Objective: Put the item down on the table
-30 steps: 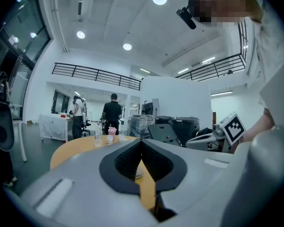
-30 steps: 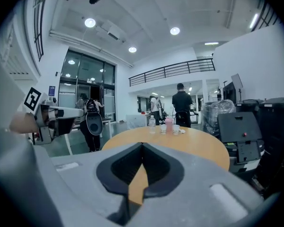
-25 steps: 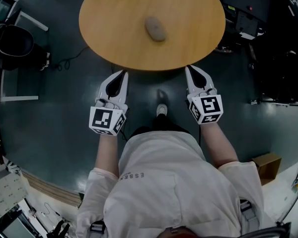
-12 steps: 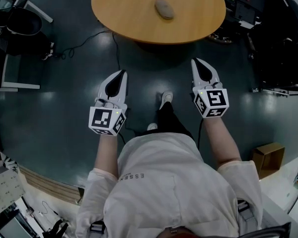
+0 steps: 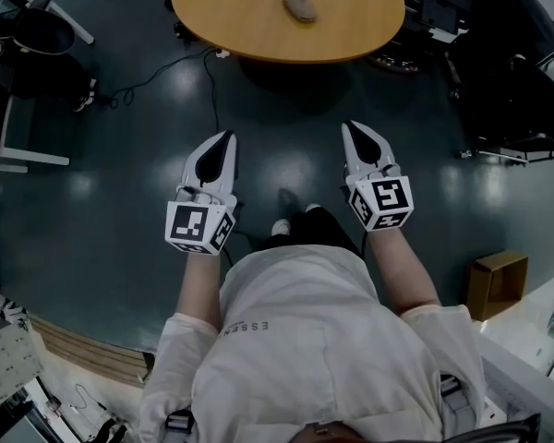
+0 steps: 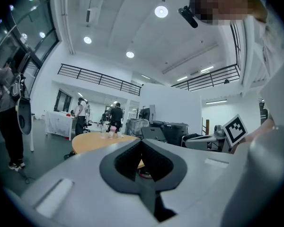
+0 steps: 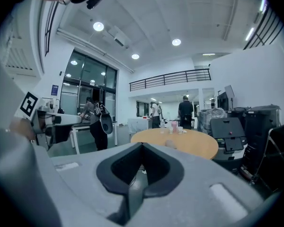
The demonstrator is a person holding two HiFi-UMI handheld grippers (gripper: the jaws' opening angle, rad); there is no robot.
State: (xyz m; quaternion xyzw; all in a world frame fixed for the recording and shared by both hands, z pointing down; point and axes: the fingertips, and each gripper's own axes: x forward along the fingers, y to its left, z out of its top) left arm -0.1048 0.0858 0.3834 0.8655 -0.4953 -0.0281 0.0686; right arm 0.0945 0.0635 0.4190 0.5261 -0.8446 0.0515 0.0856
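Already the item (image 5: pixel 301 5), a small grey oval lump, lies on the round wooden table (image 5: pixel 222 21), alone near its middle and touched by nothing; a second back it sat larger and closer in the head view, with the table's near edge just ahead of the jaw tips; now table and item are well apart from both grippers (the person has stepped back across the dark floor (image 5: pixel 120 201)). The left gripper (image 5: pixel 225 138) has its jaws pressed together on nothing; the right gripper (image 5: pixel 350 128) likewise, its tips meeting with nothing between them; both are held side by side in front of the body, over the floor. I judge the put-down done and this a retreat; nothing remains to release.
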